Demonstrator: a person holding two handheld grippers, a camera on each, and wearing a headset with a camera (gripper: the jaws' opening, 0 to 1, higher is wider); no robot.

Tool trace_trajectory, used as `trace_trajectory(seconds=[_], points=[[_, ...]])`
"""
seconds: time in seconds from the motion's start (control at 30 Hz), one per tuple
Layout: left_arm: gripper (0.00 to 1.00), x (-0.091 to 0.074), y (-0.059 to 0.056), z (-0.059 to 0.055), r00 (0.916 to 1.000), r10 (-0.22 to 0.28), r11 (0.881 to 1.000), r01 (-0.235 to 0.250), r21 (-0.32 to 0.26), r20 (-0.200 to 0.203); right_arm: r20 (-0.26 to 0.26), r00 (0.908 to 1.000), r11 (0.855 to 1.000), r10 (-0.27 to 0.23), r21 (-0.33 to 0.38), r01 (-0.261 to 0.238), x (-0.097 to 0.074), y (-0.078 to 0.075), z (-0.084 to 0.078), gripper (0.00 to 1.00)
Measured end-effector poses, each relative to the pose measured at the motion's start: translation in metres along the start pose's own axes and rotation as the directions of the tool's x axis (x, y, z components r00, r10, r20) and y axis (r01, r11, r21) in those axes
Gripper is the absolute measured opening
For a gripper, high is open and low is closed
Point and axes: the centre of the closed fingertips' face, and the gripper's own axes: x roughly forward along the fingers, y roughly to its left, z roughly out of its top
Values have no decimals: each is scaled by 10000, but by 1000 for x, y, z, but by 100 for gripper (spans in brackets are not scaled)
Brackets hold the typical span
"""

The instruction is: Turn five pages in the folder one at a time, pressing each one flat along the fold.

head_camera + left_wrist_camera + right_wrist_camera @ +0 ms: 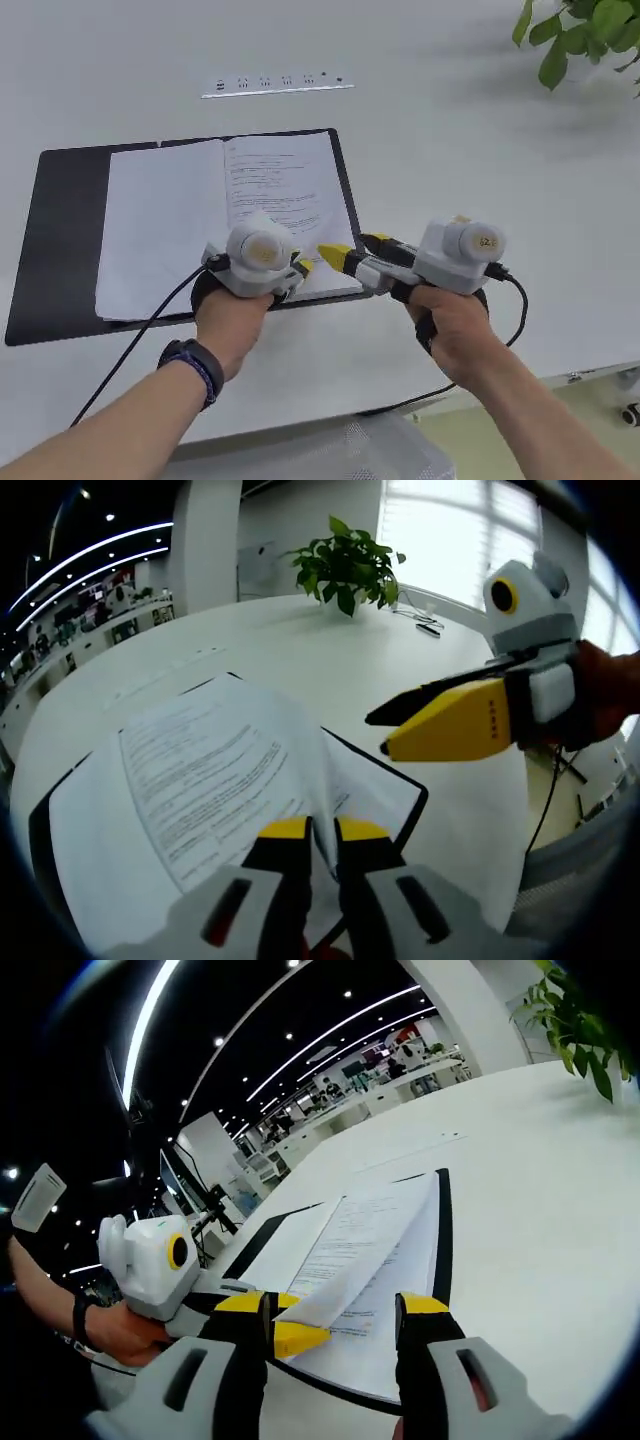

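Note:
The black folder (60,230) lies open on the white table, a blank sheet on the left and a printed page (280,190) on the right. My left gripper (303,266) is at the lower right corner of that printed page. In the left gripper view my left gripper (322,830) is shut on the lifted edge of the page (220,770), which curves up between the jaws. My right gripper (352,248) hovers just right of it, open, its yellow fingertips (335,255) pointing left. In the right gripper view my right gripper (335,1305) holds nothing, and the folder (440,1230) lies ahead.
A white power strip (277,84) lies on the table beyond the folder. A potted plant (585,35) stands at the far right. The table's near edge (590,372) runs just under my hands, and cables trail from both grippers.

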Motion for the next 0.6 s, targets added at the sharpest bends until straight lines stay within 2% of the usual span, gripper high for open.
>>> trace_trajectory(seconds=[0.17, 0.27, 0.5, 0.6], points=[[8, -3, 0, 1, 10000, -39, 9999, 40, -98, 69, -29, 9987, 9968, 511, 614, -508, 24, 1, 0, 47], [12, -6, -5, 1, 9997, -206, 9996, 208, -185, 100, -76, 9982, 9957, 596, 722, -589, 30, 2, -2, 45], [25, -18, -8, 1, 9996, -170, 9992, 178, -349, 214, -64, 9987, 9940, 500, 982, -492, 28, -2, -6, 38], [27, -24, -9, 3, 9993, -179, 9992, 190, -364, 316, 106, 9990, 9922, 429, 1164, -439, 24, -2, -5, 33]])
